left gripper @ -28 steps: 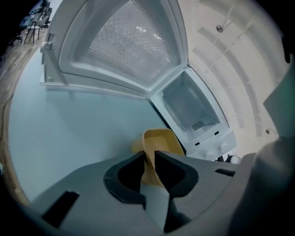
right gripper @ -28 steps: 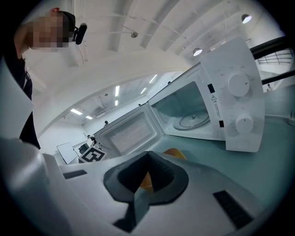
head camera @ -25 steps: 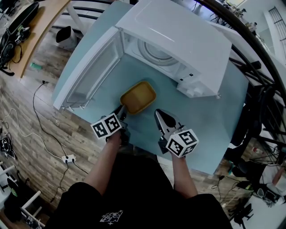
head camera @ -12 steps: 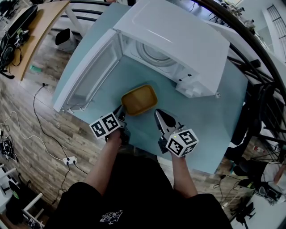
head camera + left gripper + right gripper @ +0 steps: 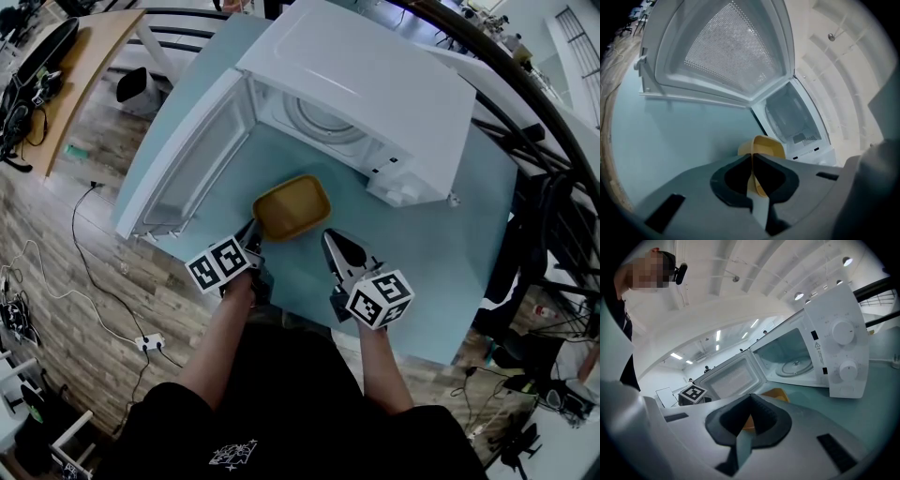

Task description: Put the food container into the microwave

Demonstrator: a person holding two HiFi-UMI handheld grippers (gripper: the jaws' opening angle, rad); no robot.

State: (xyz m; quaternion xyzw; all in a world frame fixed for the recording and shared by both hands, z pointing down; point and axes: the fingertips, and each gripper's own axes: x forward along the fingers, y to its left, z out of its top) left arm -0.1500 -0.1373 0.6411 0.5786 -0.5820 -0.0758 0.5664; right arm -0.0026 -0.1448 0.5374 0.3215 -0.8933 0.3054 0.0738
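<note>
**A:** Any change vs 1 s ago?
**B:** Hardly. L gripper (image 5: 253, 232) and R gripper (image 5: 331, 242) are in the same spots. The container (image 5: 292, 206) has turned a bit.
**A:** Grips?
**B:** L is clamped on the container's near rim. R is closed on nothing, just beside it.
**A:** Container?
**B:** Yellow, shallow, rounded corners, open top. It's at the teal table (image 5: 441, 253), in front of the open microwave (image 5: 375, 84), whose door (image 5: 187, 159) is swung left.
</note>
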